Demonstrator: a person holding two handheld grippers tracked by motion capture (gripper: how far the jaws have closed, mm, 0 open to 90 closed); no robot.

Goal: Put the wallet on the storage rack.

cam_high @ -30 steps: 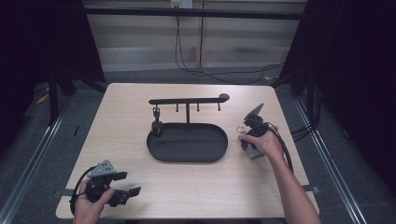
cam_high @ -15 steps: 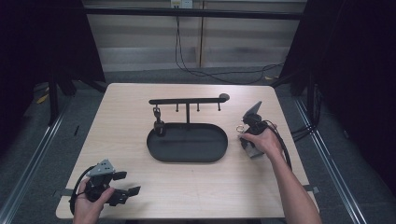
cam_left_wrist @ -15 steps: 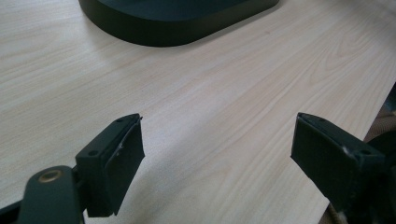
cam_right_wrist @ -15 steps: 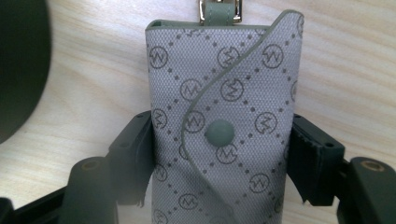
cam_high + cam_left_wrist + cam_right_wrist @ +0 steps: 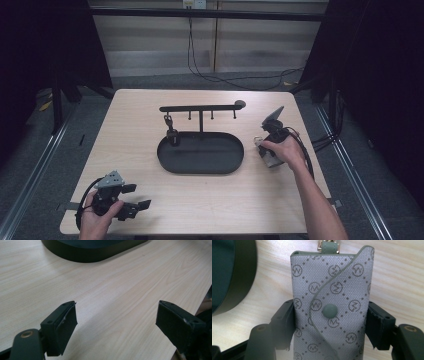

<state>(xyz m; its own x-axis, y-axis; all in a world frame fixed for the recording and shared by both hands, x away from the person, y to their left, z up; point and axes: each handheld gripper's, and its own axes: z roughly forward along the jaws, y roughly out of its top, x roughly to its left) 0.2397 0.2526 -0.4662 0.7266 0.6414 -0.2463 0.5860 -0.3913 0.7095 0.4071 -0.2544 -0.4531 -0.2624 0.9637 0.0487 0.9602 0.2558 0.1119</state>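
Observation:
A grey patterned key pouch with a snap button and a small metal clasp at its top lies on the wooden table. My right gripper is shut on it, both pads pressing its sides. From above, the right gripper and the pouch sit just right of the black oval tray. My left gripper rests at the table's front left, open, with nothing between its pads.
Behind the tray stands a black rack bar with several hooks; a small dark item hangs from the left one. The tray's edge lies ahead of the left gripper. The tray's rim is left of the pouch.

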